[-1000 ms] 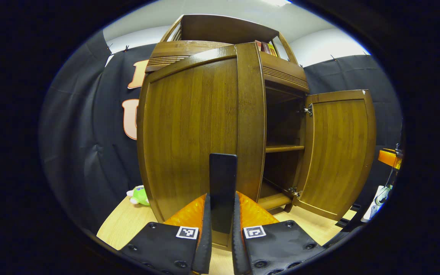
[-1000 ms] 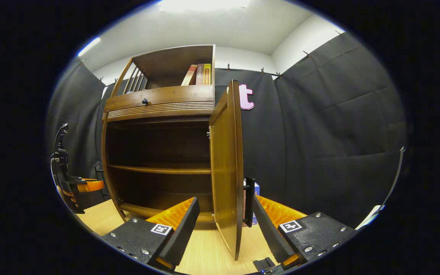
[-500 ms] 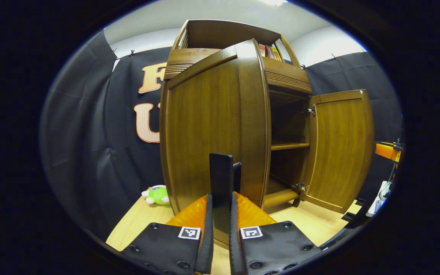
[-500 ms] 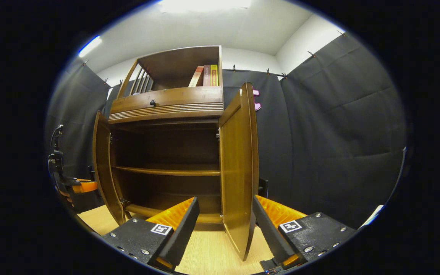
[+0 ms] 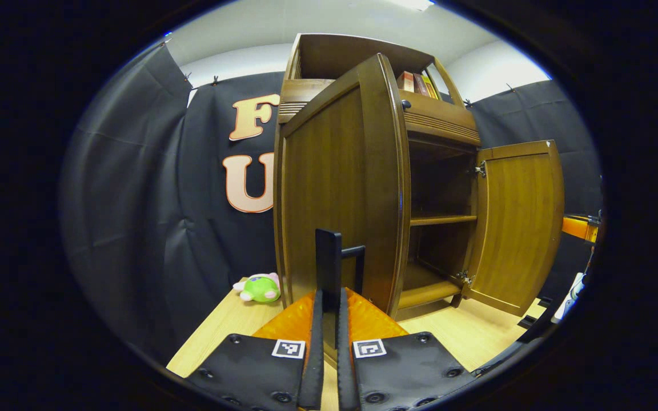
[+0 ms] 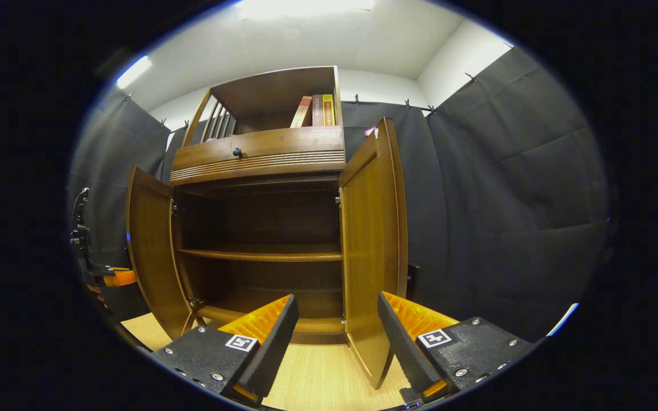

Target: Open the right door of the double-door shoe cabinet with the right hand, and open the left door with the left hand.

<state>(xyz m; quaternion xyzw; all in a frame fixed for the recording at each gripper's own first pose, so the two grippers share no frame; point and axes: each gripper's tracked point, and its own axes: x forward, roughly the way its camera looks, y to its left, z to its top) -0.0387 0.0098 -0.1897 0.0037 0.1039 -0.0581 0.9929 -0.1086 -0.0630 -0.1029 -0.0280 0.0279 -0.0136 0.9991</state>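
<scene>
Now your left gripper [image 5: 327, 319] is clamped on the left door's upright handle [image 5: 328, 268], door [image 5: 334, 188] swung out toward you. Your right gripper [image 6: 337, 319] stands open, straddling the opened right door's [image 6: 372, 245] near edge without touching.

left door [image 6: 149, 251]: swung out, left of the cabinet's opening
right door [image 6: 372, 245]: swung out, right of opening
books [image 6: 315, 111]: top shelf, above drawer [image 6: 257, 154]
plush toy [image 5: 259, 287]: floor, left of cabinet [image 5: 437, 171]

Left gripper [image 5: 329, 319] black screwed plates, square coded tags, right gripper [image 6: 337, 337] alike
</scene>
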